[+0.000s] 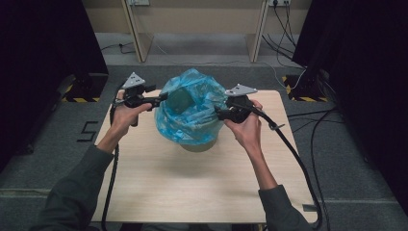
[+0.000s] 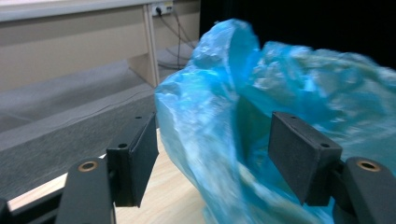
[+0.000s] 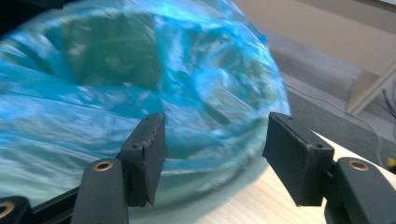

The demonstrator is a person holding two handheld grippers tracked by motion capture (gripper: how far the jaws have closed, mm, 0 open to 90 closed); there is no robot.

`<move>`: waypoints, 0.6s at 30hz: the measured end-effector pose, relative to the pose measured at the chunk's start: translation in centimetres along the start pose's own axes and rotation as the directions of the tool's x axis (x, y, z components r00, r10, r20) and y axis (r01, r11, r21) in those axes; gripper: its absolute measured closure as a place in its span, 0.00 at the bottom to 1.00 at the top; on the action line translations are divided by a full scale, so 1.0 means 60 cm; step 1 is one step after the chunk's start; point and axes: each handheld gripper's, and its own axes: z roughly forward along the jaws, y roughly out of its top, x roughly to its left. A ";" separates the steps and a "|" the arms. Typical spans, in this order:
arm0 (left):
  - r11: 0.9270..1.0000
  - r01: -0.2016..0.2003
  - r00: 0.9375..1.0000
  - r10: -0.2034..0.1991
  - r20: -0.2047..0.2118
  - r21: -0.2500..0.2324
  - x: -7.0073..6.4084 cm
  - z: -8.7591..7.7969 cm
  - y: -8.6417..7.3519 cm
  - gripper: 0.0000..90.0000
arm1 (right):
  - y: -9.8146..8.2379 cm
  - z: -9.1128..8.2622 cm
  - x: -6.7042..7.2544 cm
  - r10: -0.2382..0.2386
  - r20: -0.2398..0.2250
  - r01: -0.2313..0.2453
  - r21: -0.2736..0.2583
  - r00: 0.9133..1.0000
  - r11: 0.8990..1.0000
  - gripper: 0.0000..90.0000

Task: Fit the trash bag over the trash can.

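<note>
A crumpled blue plastic bag (image 1: 192,108) lines a dark green bin (image 1: 199,144) standing at the far middle of the wooden table (image 1: 192,187). My left gripper (image 1: 161,98) is at the bag's left rim. In the left gripper view the bag's edge (image 2: 299,79) lies between the wide jaws of that gripper (image 2: 215,140), and the pads do not press on it. On the bag's right side my right gripper (image 1: 219,113) points into the plastic. In the right gripper view this gripper (image 3: 215,140) stands open, with the bag (image 3: 93,93) just beyond its pads.
Black cables (image 1: 298,159) trail from both grippers across the table and the grey carpet. Dark curtains flank the table on both sides. A pale desk frame (image 1: 137,33) stands behind it. Yellow-and-black striped bases (image 1: 79,98) sit on the floor at left and right.
</note>
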 end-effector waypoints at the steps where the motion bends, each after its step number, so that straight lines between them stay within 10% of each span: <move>1: 1.000 -0.010 1.000 0.010 -0.005 0.014 -0.001 0.003 -0.002 0.36 | -0.002 0.002 -0.004 0.010 0.003 -0.010 0.002 1.000 1.000 0.44; 18: 0.989 -0.145 0.989 0.145 -0.018 0.020 -0.080 -0.035 -0.026 0.31 | 0.003 0.046 -0.076 0.088 -0.006 -0.088 0.002 0.996 0.996 0.48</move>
